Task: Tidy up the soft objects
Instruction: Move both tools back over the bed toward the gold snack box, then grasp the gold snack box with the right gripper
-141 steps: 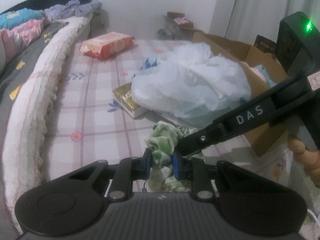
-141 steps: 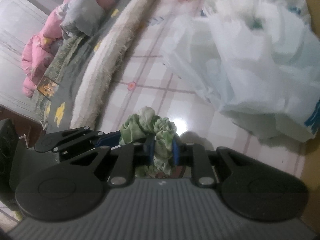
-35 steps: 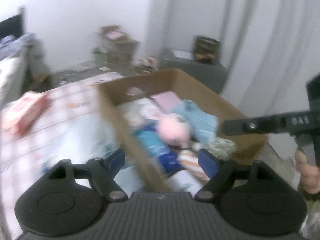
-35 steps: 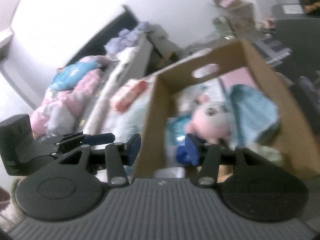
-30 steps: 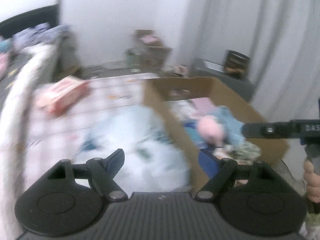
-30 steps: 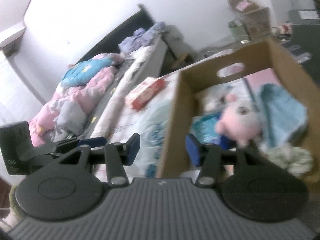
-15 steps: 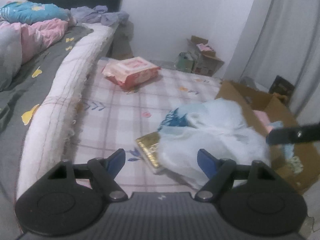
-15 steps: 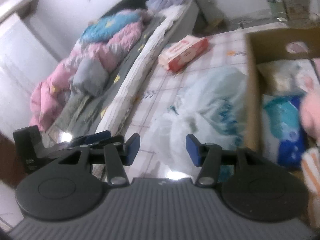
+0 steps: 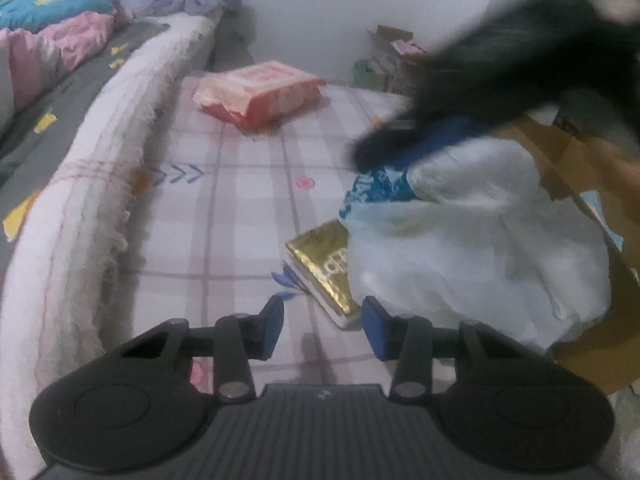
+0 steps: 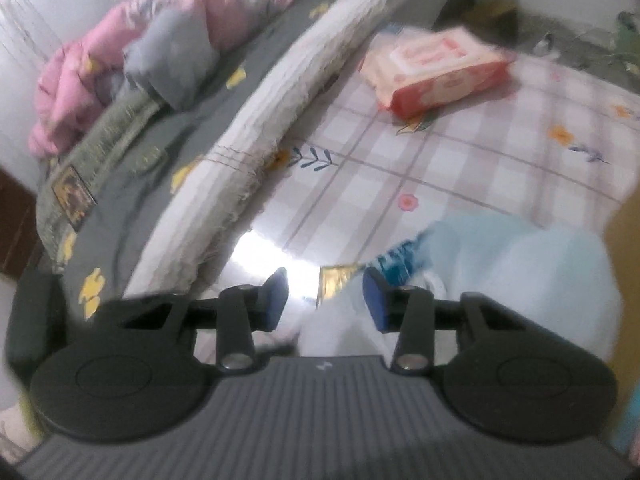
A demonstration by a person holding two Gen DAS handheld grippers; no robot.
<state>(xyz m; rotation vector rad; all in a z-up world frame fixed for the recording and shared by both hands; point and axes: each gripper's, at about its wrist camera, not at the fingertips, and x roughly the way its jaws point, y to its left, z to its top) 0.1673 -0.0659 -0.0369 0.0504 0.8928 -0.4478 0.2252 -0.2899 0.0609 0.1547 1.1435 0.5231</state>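
**Approach to gold packet: snag risk**

The gold packet (image 9: 326, 258) lies on the checked mat (image 9: 240, 200), its far edge tucked under the white plastic bag (image 9: 480, 248), which rests against the cardboard box (image 9: 560, 148). A pink wipes pack (image 9: 260, 94) sits well apart, near the mattress edge (image 9: 100, 184).

Left gripper (image 9: 322, 322): jaws spread but closing, nothing pinched; the packet's near corner sits just ahead of them. Right gripper (image 10: 325, 298): jaws spread, closing, empty, over the bag.

Probable fault: closing early grips bag film with the packet and drags both.
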